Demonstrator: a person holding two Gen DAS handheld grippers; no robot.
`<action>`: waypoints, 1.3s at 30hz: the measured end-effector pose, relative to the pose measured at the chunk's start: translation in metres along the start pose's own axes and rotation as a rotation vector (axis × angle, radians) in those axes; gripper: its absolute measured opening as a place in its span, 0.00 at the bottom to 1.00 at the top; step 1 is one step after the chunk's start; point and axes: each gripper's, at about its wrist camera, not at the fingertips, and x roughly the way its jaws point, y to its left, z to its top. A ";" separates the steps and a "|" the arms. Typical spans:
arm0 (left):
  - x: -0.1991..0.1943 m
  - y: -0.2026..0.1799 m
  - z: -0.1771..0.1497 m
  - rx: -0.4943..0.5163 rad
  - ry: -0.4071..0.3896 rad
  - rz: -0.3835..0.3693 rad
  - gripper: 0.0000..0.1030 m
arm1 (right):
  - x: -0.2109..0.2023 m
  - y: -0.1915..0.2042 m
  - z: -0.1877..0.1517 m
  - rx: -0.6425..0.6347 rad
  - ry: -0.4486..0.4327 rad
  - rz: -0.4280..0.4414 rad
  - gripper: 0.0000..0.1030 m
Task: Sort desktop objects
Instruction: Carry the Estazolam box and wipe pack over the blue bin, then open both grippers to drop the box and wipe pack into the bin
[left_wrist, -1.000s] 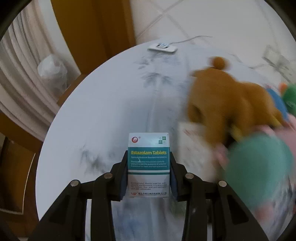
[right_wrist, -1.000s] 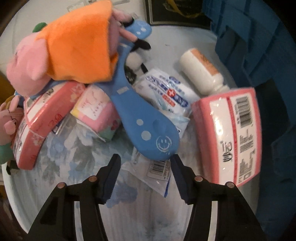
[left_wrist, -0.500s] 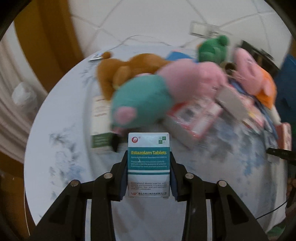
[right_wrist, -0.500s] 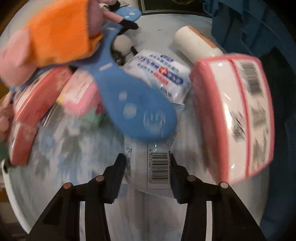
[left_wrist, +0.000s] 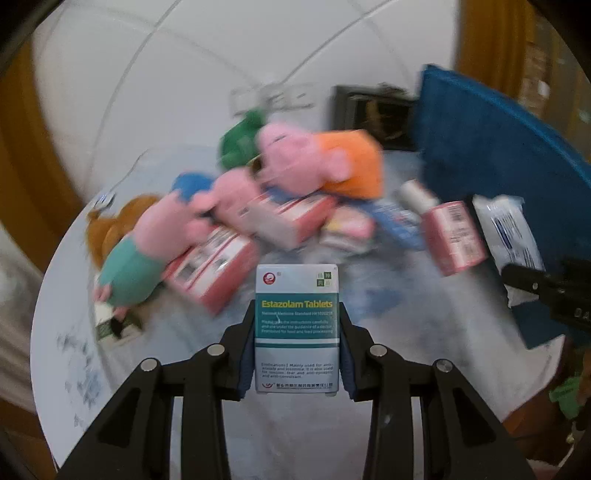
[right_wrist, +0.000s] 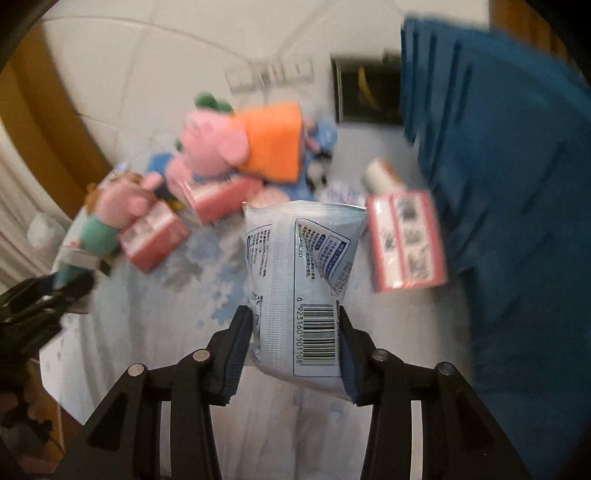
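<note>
My left gripper (left_wrist: 297, 332) is shut on a white and teal box of Estazolam tablets (left_wrist: 297, 291), held upright above the round table (left_wrist: 155, 387). My right gripper (right_wrist: 295, 343) is shut on a pale blue plastic packet (right_wrist: 306, 251) with a barcode, lifted off the table. The left wrist view shows that same packet (left_wrist: 509, 232) at the far right. Both views are blurred. A pile lies behind: pink plush pigs (left_wrist: 291, 162), one in an orange dress (right_wrist: 273, 140), and pink boxes (left_wrist: 210, 266).
A blue fabric bin (right_wrist: 509, 184) stands at the table's right side. By it lie a white bottle (right_wrist: 380, 173) and a pink pack (right_wrist: 406, 240). A brown plush (left_wrist: 110, 221) and a green plush (left_wrist: 240, 140) sit at the pile's edges. White tiled floor lies beyond.
The right gripper closed on the plastic packet and lifted it away from the blue paddle toy. The left gripper, still holding the tablet box, swung right, bringing the toy pile and blue bin into view.
</note>
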 end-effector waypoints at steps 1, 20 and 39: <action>-0.007 -0.014 0.004 0.023 -0.020 -0.012 0.35 | -0.013 -0.005 0.001 -0.009 -0.028 0.000 0.42; -0.100 -0.237 0.071 0.311 -0.320 -0.250 0.35 | -0.219 -0.108 -0.032 0.054 -0.472 -0.234 0.42; -0.105 -0.396 0.106 0.459 -0.333 -0.338 0.35 | -0.243 -0.255 -0.045 0.148 -0.465 -0.373 0.42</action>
